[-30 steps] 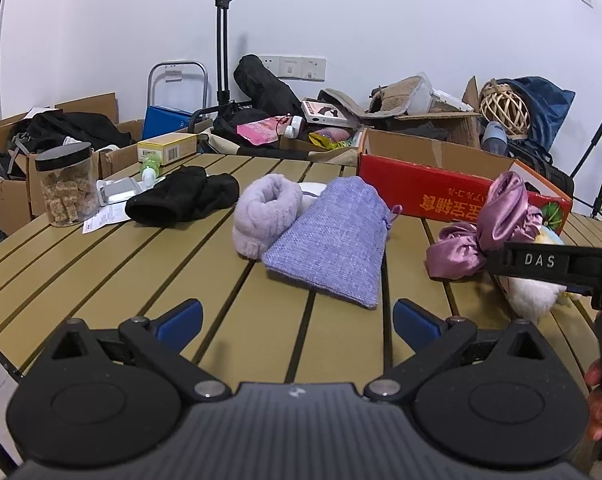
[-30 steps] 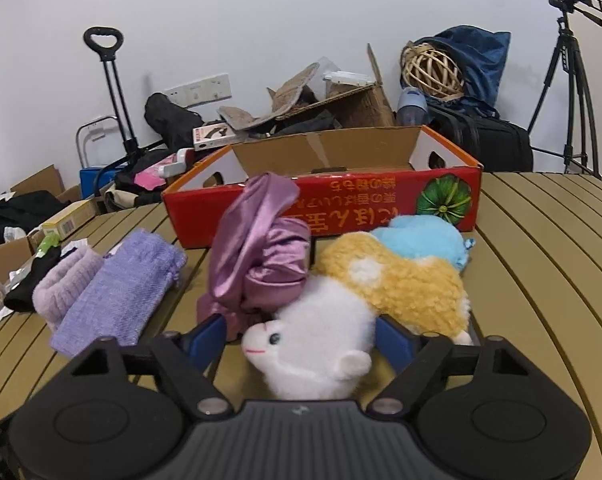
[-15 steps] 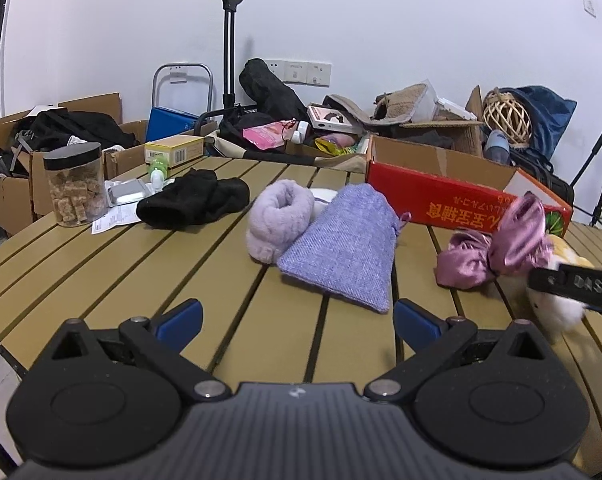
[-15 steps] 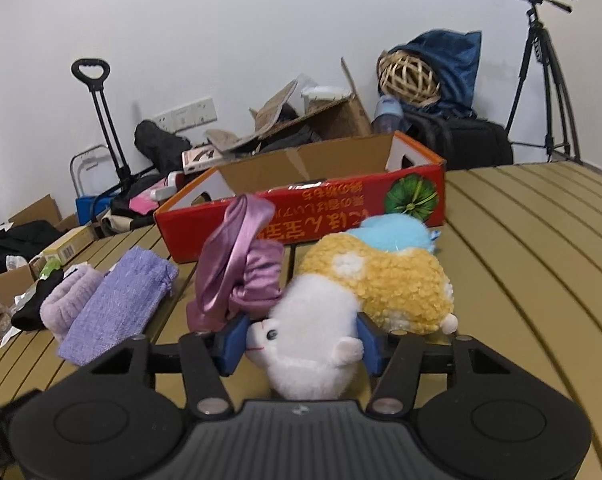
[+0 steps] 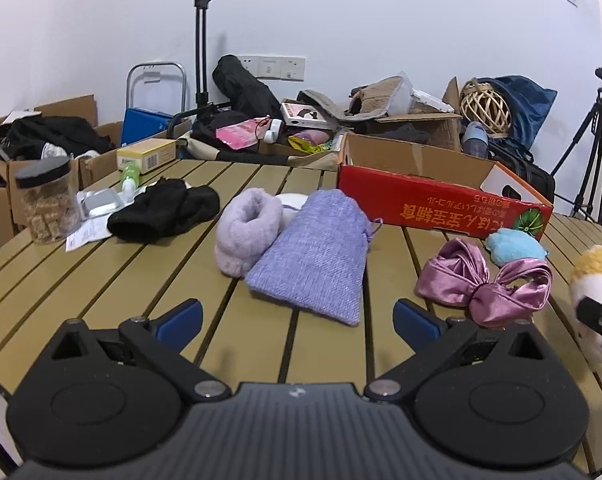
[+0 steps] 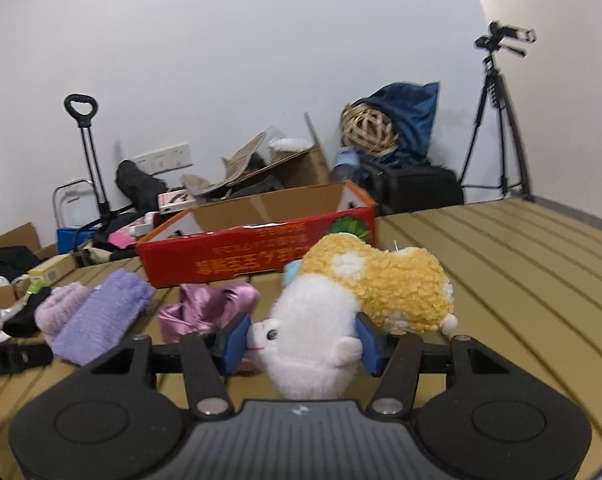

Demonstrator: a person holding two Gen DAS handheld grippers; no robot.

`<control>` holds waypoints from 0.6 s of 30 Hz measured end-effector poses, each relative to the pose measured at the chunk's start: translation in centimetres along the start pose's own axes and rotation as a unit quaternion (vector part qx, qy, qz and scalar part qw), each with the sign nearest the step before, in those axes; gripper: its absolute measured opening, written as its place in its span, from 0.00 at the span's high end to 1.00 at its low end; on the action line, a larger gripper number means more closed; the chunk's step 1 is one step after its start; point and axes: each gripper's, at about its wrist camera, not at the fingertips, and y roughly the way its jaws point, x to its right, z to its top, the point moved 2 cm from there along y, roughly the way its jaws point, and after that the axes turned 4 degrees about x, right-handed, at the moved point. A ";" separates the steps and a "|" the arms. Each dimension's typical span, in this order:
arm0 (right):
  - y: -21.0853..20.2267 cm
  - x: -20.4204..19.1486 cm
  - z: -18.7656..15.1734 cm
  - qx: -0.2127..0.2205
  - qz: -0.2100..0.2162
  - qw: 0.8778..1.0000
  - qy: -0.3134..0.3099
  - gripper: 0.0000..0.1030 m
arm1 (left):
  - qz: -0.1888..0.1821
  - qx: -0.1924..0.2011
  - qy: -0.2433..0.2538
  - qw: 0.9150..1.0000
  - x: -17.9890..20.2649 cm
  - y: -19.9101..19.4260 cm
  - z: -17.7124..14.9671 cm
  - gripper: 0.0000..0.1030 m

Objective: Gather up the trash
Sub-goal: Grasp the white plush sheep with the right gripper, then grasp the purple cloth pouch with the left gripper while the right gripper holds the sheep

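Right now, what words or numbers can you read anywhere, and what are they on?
Red cardboard box: yellow East Asian characters printed upside down, beside a green pumpkin picture; I cannot read them out reliably.
Yellow carton: a barcode, with digits too small to read.
Paper slip under the jar: print too small to read.
White box with a dark picture: nothing legible.
Nothing else carries readable text.

bare slats [image 6: 521, 264] right, red box [image 6: 257, 252] ahead
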 end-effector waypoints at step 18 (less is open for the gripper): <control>0.8 4.9 1.0 0.017 -0.038 0.999 0.027 0.47 | 0.001 -0.067 0.062 0.996 2.7 8.0 2.0 0.00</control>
